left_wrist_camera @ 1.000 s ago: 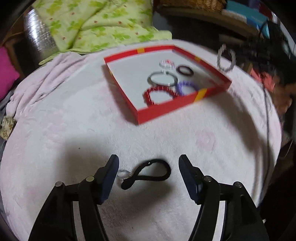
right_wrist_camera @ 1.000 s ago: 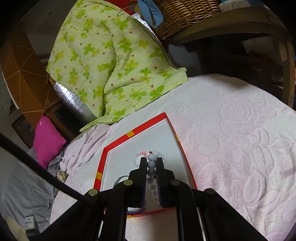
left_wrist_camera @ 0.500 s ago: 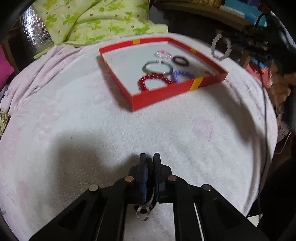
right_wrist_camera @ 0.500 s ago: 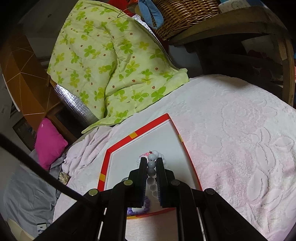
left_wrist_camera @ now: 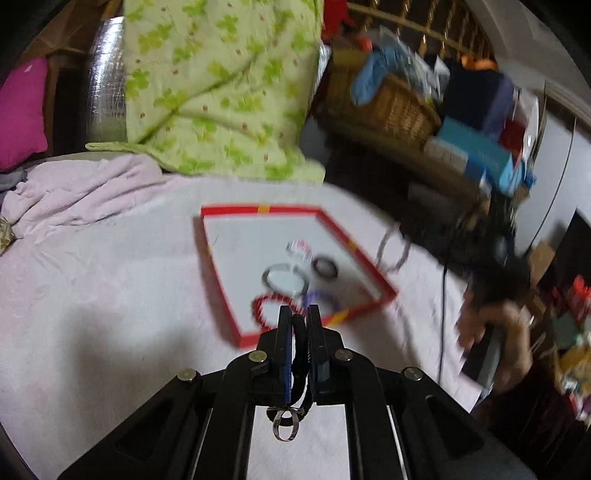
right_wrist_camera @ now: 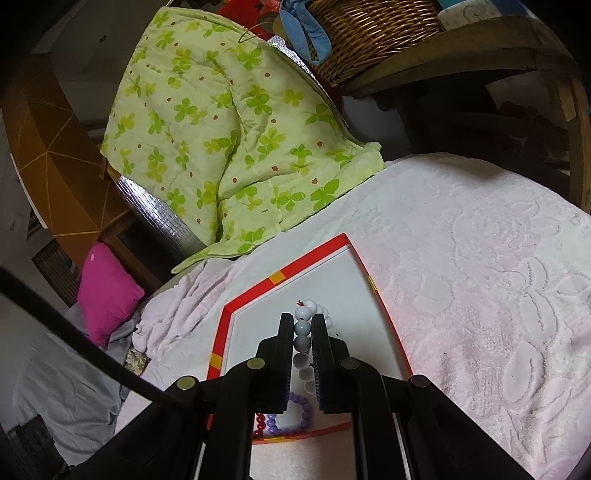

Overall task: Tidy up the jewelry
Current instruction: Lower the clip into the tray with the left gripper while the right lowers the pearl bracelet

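My left gripper is shut on a black cord bracelet whose metal ring hangs below the fingers, lifted above the pink towel in front of the red tray. The tray holds a red bead bracelet, a grey bangle, a purple bracelet, a dark ring and a clear one. My right gripper is shut on a white bead bracelet above the tray; that bracelet also shows in the left wrist view.
A pink towel covers the round table. A green clover quilt lies at the back, a pink cushion at the left, a wicker basket on a shelf behind. A hand is at the right edge.
My left gripper closed on the black cord bracelet and lifted it off the towel toward the tray. My right gripper stayed shut on the white beads, shifting slightly over the tray.
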Available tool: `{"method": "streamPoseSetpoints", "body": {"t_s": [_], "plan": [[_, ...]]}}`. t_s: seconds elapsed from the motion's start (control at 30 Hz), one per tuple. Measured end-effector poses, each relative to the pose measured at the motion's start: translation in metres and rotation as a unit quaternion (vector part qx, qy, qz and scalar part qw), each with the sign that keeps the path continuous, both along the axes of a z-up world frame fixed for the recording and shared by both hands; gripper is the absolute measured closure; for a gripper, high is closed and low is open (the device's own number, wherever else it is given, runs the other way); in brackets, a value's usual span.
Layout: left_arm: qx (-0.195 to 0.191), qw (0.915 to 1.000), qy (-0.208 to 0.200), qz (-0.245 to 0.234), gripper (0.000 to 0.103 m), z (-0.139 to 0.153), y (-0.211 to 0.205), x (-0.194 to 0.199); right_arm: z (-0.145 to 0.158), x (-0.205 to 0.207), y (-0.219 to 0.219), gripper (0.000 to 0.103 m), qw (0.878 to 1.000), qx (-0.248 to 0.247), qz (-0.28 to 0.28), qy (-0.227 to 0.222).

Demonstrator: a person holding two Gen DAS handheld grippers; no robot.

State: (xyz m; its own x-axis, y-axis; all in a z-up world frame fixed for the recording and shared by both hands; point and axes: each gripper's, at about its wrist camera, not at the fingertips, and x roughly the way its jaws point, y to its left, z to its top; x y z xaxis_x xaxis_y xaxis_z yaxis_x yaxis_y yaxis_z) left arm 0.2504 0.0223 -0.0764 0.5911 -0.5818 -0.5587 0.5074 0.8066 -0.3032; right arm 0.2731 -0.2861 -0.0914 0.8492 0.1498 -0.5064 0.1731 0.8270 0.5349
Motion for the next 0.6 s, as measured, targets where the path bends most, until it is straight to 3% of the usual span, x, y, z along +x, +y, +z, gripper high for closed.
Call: {"method": "streamPoseSetpoints", "body": {"t_s": [0.27, 0.4, 0.6], "plan": [[-0.067, 0.9969, 0.031, 0.027, 0.095, -0.004, -0.014, 0.051, -0.003, 0.018, -0.003, 0.092, 1.0, 0.027, 0.004, -0.001], [-0.069, 0.9962, 0.034, 0.041, 0.095, -0.005, -0.029, 0.083, -0.006, 0.03, -0.008, 0.092, 1.0, 0.031, 0.001, 0.0], [-0.043, 0.9971, 0.032, 0.055, 0.095, -0.017, -0.051, 0.121, -0.023, 0.046, -0.026, 0.092, 0.999, 0.047, -0.012, 0.018]]}}
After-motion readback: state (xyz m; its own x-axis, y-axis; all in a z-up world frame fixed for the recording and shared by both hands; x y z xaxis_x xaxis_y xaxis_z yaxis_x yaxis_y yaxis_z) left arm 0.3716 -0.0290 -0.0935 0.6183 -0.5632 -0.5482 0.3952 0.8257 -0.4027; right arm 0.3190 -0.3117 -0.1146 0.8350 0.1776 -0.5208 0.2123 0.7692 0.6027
